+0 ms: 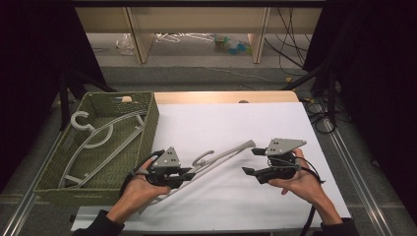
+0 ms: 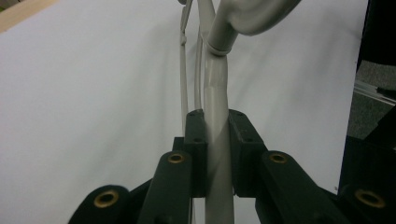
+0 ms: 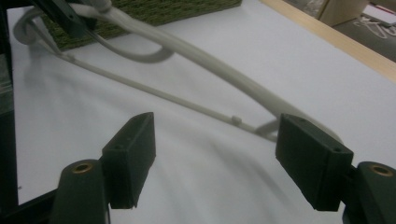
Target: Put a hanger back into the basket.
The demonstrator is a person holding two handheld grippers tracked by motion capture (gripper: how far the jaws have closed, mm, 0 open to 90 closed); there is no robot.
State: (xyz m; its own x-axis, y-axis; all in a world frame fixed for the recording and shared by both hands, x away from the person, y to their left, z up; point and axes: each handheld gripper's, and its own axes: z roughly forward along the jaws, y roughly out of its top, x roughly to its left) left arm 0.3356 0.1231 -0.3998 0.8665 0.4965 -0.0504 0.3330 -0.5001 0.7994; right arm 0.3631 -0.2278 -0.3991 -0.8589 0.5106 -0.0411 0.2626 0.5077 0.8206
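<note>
Hanger (image 1: 223,155) pale grey plastic, clamped in left tool (image 2: 217,154).

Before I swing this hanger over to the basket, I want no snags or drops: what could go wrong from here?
1. The left gripper clamps the grey hanger on one arm, off centre, so it may twist in the jaws.
2. The right gripper is open beside the hanger's far end, so that end has no grip.
3. The woven basket already holds hangers; the hook could catch on them or the rim.
</note>
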